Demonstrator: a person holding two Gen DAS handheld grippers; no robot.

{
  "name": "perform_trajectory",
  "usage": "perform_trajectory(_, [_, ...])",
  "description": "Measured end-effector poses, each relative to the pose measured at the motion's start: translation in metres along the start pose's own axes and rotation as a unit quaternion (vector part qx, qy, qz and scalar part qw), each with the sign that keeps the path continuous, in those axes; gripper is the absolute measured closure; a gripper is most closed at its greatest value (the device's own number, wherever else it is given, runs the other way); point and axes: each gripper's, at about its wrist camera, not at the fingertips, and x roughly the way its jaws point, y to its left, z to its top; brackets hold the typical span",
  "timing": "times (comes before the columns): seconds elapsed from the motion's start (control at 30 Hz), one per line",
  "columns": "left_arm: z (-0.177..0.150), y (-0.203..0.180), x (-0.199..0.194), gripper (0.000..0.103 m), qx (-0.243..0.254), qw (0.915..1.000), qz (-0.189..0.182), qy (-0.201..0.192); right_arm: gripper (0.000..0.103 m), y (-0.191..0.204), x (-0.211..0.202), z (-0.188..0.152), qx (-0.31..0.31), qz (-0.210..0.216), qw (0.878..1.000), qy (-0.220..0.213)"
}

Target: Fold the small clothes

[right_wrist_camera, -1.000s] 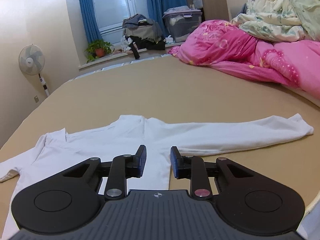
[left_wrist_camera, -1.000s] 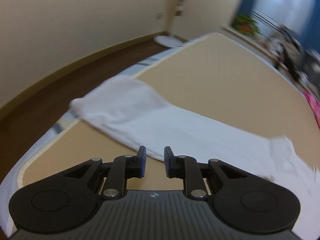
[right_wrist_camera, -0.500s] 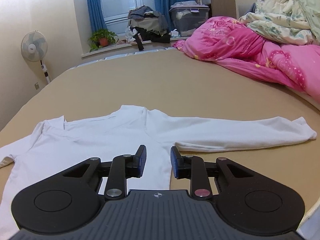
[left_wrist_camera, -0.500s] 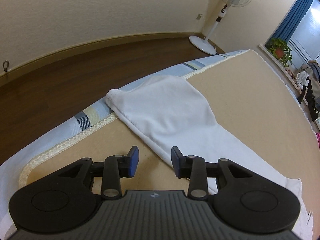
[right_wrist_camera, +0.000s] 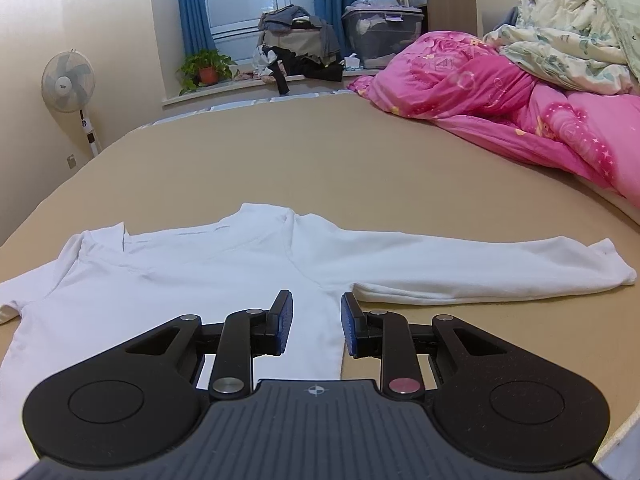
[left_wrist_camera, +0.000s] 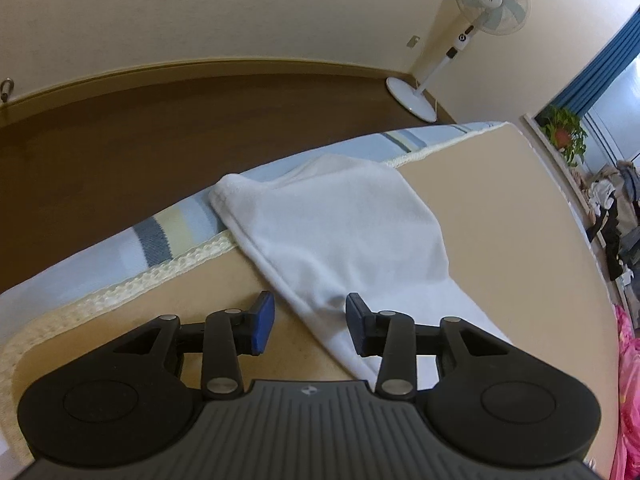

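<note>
White long-sleeved shirt [right_wrist_camera: 192,264] lies spread flat on the tan bed [right_wrist_camera: 320,168], 1 sleeve [left_wrist_camera: 332,228] reaching the bed's edge. Left tongs [left_wrist_camera: 310,326] have just been opening; they hang spread above that sleeve's hem, pinching nothing. Right tongs [right_wrist_camera: 316,324] stand apart over the shirt's body, holding nothing.

White shirt [right_wrist_camera: 208,264], tan bed cover [right_wrist_camera: 360,168], pink quilt [right_wrist_camera: 500,100], blue curtains [right_wrist_camera: 192,8], blue-striped blanket [left_wrist_camera: 168,232].

shirt [right_wrist_camera: 208,272] lies spread on bed [right_wrist_camera: 320,168], quilt [right_wrist_camera: 500,100] behind.
</note>
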Motion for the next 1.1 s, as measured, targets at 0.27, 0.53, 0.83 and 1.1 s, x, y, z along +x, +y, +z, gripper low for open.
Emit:
perform_trajectory(0.27, [0.003, -0.016, -0.011, 0.099, 0.035, 0.9979, 0.022, -0.049, 0.075, 0.002, 0.008, 0.001, -0.012, 0.003, 1.0, 0.009])
perform_trajectory(0.53, [0.003, -0.017, -0.011, 0.098, 0.011, 0.9989, 0.034, -0.032, 0.075, 0.003, 0.01, 0.002, -0.029, 0.012, 0.999, 0.014])
perform_trajectory(0.83, [-0.021, -0.103, -0.062, 0.1, 0.12, 0.9849, 0.021, -0.123, 0.086, -0.004, 0.014, 0.006, -0.015, -0.001, 0.999, 0.03])
perform_trajectory(1.1, [-0.2, -0.326, -0.158, 0.099, 0.333, 0.9072, -0.215, -0.141, 0.098, 0.0, 0.019, 0.005, -0.013, 0.023, 0.999, 0.047])
